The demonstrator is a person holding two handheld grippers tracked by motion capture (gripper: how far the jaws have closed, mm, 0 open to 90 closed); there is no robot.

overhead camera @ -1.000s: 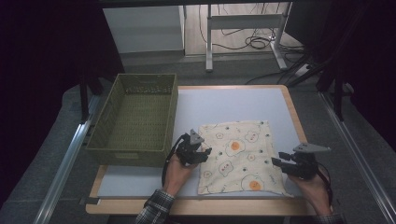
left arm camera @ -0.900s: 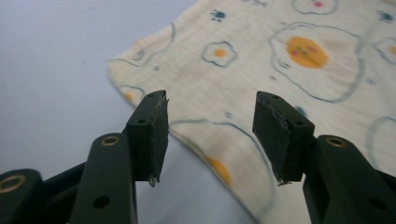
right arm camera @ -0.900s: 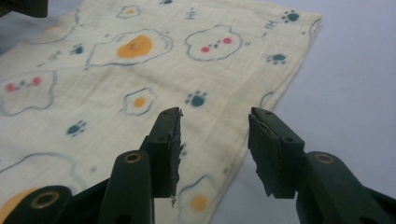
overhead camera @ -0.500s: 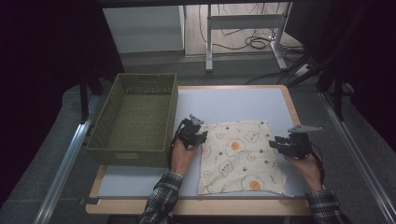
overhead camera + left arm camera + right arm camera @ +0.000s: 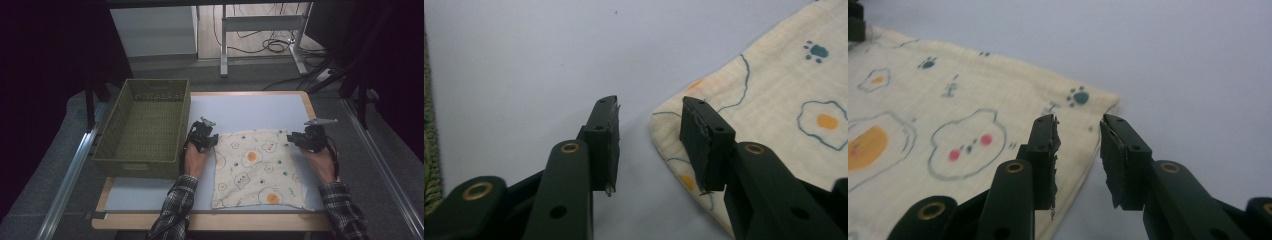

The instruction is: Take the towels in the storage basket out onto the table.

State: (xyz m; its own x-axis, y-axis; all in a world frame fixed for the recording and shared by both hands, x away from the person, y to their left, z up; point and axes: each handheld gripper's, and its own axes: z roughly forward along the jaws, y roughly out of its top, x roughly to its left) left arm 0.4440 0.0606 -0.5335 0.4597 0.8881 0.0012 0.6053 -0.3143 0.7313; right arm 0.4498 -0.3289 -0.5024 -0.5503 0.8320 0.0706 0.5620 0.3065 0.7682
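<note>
**Cloth flat on the worktop, jaws at its two far corners**

Cloth [image 5: 257, 167] in cream, printed with fried eggs, paw marks and little faces, lies spread flat on the pale worktop [image 5: 250, 107] towards its near right part, its near edge close to the worktop's near edge. The left gripper [image 5: 207, 142] sits at the cloth's far left corner, the right gripper [image 5: 297, 140] at its far right corner, forearms reaching in from the near edge. Both sets of jaws have just been closing and stand partly apart, each straddling a cloth corner without pinching it. A green basket [image 5: 145, 125] stands at the worktop's left edge.
</note>
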